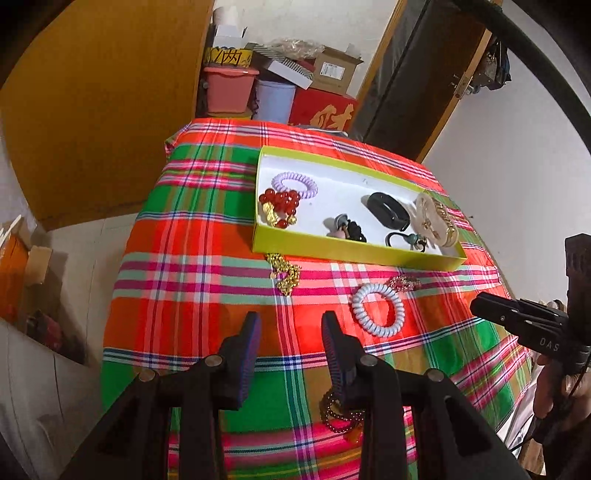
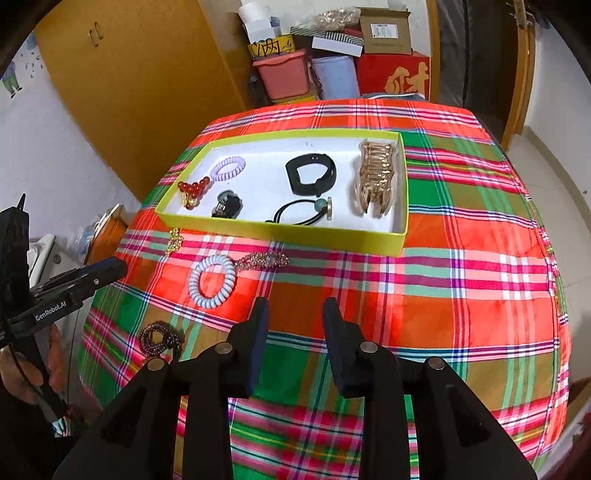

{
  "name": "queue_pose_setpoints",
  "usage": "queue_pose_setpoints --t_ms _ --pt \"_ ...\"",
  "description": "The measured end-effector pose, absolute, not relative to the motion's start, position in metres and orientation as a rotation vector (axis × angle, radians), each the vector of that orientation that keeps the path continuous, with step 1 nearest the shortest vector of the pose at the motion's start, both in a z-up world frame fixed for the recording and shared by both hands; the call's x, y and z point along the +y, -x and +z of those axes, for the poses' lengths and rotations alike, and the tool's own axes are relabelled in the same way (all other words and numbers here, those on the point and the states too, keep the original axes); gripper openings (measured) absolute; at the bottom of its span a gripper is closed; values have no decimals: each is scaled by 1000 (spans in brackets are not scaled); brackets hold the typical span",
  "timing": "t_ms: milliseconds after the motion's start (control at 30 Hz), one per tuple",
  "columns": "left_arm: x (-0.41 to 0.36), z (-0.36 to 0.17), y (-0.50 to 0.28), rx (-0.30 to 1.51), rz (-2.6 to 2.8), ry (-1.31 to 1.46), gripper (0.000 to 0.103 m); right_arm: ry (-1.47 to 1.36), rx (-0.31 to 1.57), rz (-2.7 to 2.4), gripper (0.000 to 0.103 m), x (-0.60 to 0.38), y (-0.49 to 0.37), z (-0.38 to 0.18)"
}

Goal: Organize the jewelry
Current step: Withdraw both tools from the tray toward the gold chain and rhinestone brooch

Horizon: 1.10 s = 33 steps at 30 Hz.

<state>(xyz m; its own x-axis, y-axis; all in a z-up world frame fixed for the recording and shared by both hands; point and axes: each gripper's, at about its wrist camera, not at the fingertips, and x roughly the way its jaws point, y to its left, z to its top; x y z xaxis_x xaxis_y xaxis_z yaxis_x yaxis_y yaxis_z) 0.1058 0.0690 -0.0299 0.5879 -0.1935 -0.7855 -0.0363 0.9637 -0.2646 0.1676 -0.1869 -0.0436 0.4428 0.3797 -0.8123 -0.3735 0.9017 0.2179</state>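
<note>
While both jaws gape, white coil (image 2: 211,281) lies near box (image 2: 280,232)'s edge.

Bright even light, oversaturated colours; fisheye-warped edges

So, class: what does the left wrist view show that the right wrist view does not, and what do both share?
Only the left wrist view shows the right tongs coming in from the side, and the dark bead bracelet partly behind its own finger.

Only the right wrist view shows the left tongs at the side, and the cupboard handles.

Both share the yellow-green box, the white coil hair tie and the gold chain on the plaid cloth.
</note>
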Motion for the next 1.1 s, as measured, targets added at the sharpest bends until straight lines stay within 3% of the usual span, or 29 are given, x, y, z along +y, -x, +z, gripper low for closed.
queue_pose_setpoints --t_ms 1100 --pt "55 -64 -169 973 -90 212 34 -105 1104 534 32 -156 -205 -70"
